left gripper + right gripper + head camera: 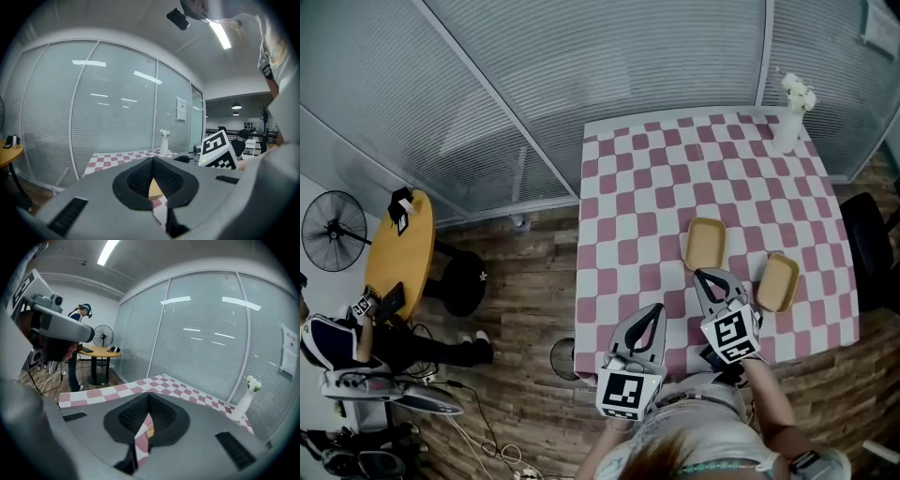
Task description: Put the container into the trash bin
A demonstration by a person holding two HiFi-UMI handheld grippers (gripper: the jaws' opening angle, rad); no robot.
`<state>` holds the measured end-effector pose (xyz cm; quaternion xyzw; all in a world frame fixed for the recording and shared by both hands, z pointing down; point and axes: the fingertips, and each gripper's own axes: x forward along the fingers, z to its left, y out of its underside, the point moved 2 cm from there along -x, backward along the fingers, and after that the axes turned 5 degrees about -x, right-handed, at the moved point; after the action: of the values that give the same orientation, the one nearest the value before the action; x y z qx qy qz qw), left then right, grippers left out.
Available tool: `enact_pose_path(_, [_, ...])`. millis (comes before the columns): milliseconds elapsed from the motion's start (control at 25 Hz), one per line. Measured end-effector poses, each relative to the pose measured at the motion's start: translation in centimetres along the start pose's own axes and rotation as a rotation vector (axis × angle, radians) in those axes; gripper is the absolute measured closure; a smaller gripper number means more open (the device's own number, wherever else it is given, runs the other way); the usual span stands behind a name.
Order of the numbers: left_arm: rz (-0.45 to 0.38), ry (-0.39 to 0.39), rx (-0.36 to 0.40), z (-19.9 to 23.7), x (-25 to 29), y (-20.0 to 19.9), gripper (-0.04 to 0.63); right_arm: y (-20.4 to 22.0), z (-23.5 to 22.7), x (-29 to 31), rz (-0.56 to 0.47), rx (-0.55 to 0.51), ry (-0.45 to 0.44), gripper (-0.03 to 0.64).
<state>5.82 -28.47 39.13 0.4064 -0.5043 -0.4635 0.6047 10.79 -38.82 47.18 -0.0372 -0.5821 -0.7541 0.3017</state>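
left gripper [654, 314] clenched, empty | right gripper [710, 278] clenched, empty, just short of container [705, 244] | step: approach | next: open right jaws, grip rim; bin [563, 358] off table's [619, 187] near-left corner

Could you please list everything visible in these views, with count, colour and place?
tan rectangular containers: two, tan, on the cloth; one just ahead of the right claw, one to its right
pink-and-white checked tablecloth: one, covering the table
white vase of white flowers: one, table's far right corner
dark round trash bin: one, on the floor at the table's near left corner
round wooden side table: one, yellow-brown, far left
black floor fan: one, left edge
black chair: one, right of the table
person: one, lower left
left claw: shut, empty, over the near table edge
right claw: shut, empty, by the nearer container
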Motion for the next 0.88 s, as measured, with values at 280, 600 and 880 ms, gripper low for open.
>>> enact_pose_path(280, [0.021,-0.039,-0.017,0.9,-0.2,1.0,0.589,4.0,-0.5,2.8,0.127,-0.043,-0.044,0.623])
enact_pose_path(600, [0.036,-0.097,-0.043,2.2,-1.0,1.5,0.589,9.2,0.0,7.0,0.283,-0.033,-0.15,0.596])
enact_pose_path(880, [0.045,-0.154,-0.063,3.1,-2.0,2.3,0.589,12.6,0.9,9.7,0.377,-0.049,-0.232,0.55])
